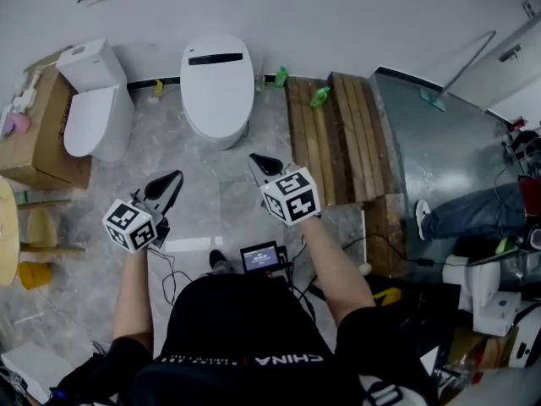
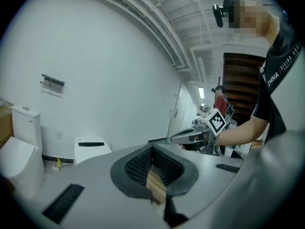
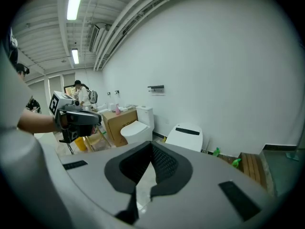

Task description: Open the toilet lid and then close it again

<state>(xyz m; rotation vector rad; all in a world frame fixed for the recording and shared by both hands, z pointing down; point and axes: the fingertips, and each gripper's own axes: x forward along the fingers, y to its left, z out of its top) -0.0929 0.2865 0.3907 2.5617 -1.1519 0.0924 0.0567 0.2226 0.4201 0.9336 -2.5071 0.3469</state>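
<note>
The one-piece toilet (image 1: 217, 87) stands at the far edge of the floor (image 1: 169, 146), backed against the wall, with its white lid down. Its long axis runs from the wall straight toward the person, so the hinge is at the wall end and the free front edge faces the grippers. A second toilet (image 1: 97, 112) with a tank sits further left along the same edge, beside a cardboard box (image 1: 38, 134), and its lid is down too. The central one is probably the target, as both grippers point at it.

The right gripper (image 1: 254, 159) hangs in the air just right of that front edge. The left gripper (image 1: 174, 178) is further back and off to the left, so the right hand has the shorter reach. Neither touches the toilet. In the left gripper view the ribbed fingers (image 2: 164, 168) are pressed together with nothing between them, and the right gripper view shows its fingers (image 3: 164, 163) the same.

To lift the lid, a tip would have to come in low under the near edge and push up and toward the wall.
</note>
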